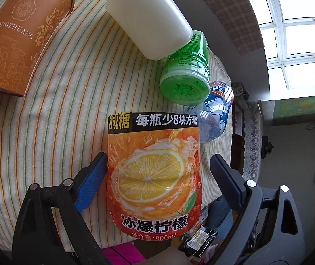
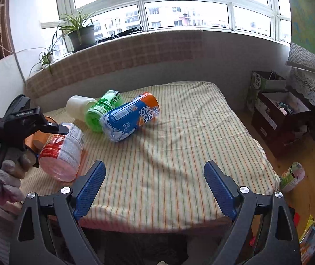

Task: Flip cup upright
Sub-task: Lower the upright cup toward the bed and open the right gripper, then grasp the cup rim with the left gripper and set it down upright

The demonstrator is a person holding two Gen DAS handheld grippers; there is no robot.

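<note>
An orange lemon-label cup [image 1: 153,172] lies between the fingers of my left gripper [image 1: 157,172]. The left pad touches it, the right pad stands apart, so the jaws are open around it. In the right wrist view the same cup [image 2: 62,150] is tilted on its side at the table's left, with the left gripper [image 2: 24,128] at it. A white cup [image 1: 150,17], a green cup [image 1: 186,77] and a blue cup [image 1: 214,114] lie on their sides beyond. My right gripper [image 2: 155,183] is open and empty over the striped tablecloth [image 2: 179,154].
An orange cylindrical box [image 1: 18,37] stands at the table's far left. Green cup [image 2: 104,110], blue cup [image 2: 130,117] and white cup [image 2: 77,108] lie mid-table. Cardboard boxes [image 2: 279,114] and litter sit on the floor at right. A windowsill with a plant [image 2: 80,33] is behind.
</note>
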